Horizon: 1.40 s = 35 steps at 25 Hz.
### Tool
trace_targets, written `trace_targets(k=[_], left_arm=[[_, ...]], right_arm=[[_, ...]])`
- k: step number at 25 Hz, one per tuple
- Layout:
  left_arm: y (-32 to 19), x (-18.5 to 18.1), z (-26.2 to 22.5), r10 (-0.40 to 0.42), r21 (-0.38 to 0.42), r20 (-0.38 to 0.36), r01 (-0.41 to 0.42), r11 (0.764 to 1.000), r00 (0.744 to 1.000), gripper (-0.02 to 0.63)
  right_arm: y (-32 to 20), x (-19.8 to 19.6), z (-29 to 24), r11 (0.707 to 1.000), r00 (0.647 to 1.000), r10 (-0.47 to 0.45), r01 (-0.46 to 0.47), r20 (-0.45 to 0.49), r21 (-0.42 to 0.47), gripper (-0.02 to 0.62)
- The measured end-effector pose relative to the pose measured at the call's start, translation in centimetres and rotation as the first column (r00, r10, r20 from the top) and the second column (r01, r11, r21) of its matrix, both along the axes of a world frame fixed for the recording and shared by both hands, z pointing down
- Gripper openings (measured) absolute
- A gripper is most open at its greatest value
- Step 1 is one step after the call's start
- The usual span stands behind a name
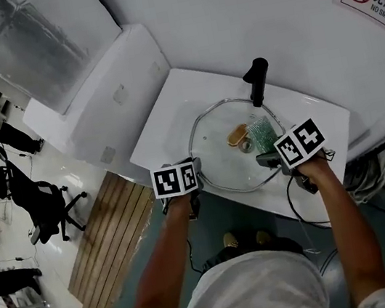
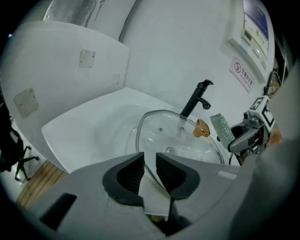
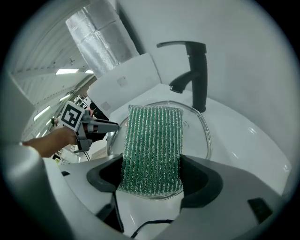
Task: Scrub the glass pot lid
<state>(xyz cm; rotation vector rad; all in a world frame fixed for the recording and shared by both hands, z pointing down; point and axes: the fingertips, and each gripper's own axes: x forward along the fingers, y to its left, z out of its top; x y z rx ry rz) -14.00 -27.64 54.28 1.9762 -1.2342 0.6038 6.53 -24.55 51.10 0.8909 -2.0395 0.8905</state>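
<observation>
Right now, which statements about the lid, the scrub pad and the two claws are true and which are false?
1. The right claw holds a green scrub pad. True.
2. The knob on the glass pot lid is black. False: it is gold-coloured; the faucet behind it is black.
3. The left claw is closed on the lid's rim. True.
4. The lid lies on the wooden floor boards. False: it sits in the white sink.
</observation>
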Motion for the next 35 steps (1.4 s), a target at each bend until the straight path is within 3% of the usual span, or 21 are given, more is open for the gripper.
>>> trace_targets(k=[5,9,16,21,26,35], left_arm=[[-0.1,-0.1,0.0,-0.004,0.003,-0.002,0.004,1.000,1.000,0.087],[-0.1,-0.1,0.0,-0.005,0.001,-0.006,0.005,1.000,1.000,0.087],[-0.1,-0.1,0.0,-0.007,0.002,-0.016,0.007,1.000,1.000,0.087],[-0.1,-0.1,0.0,-0.005,0.004,-0.023,0.005,1.000,1.000,0.087],[0.0,-0.1,0.0,0.001,0.003,-0.024,-0.001,1.000,1.000,0.087],[-0.1,-0.1,0.0,0.009,0.005,-0.011,-0.008,1.000,1.000,0.086]], right_arm=[[1.6,-2.9,-3.0,0.979,0.980,-0.131,0.151,-0.150,0.137,0.348],[2.6,-5.7,-3.9,0.936,0.920,-0.236,0.301,-0.312,0.180,0.348],[3.8,-9.3,-1.6,0.868,0.781,-0.379,0.486,-0.496,0.102,0.348],[4.0,-11.0,0.2,0.836,0.726,-0.437,0.546,-0.531,0.057,0.348],[4.2,-10.4,1.4,0.826,0.727,-0.461,0.562,-0.508,0.054,0.348],[4.3,-5.8,1.3,0.843,0.792,-0.440,0.527,-0.422,0.109,0.348]])
